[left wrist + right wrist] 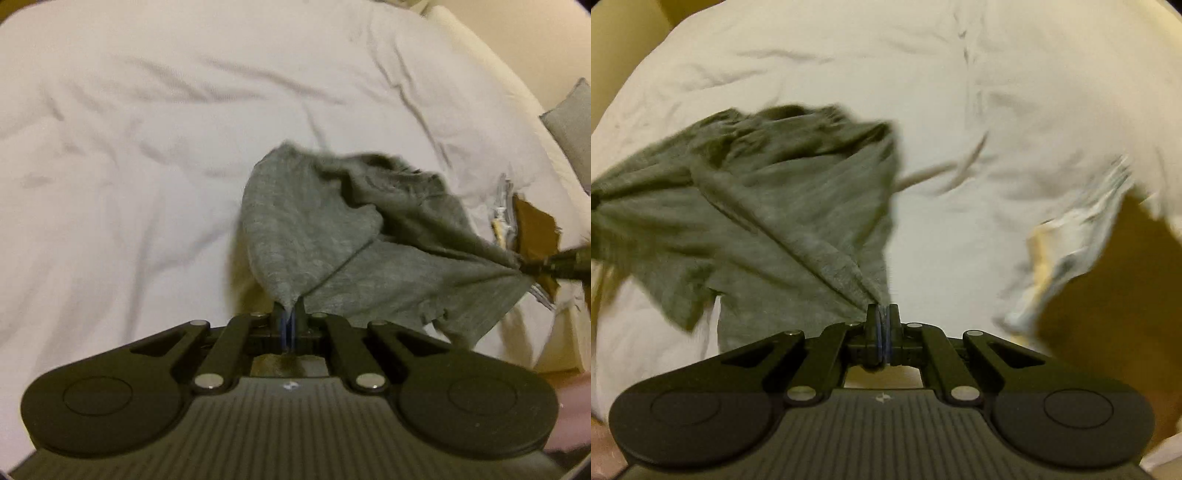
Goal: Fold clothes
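Both grippers, left [290, 314] and right [882, 314], pinch opposite corners of the grey T-shirt [314, 229], which hangs stretched between them above the white bedsheet [129, 147]. Soft, light jersey sags and bunches readily; hems or shoulder seams look like the best holds.

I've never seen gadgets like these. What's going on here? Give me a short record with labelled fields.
surface: white bedsheet, wrinkled
garment: grey garment, bunched and stretched between the two grippers, not yet folded
left gripper: shut, pinching one corner of the cloth
right gripper: shut, pinching another corner
cloth position: seems lifted off the sheet near the grippers; whether its far end touches the sheet is unclear
nearby: crumpled pale item beside something brown, too blurred to identify
image quality: motion blur
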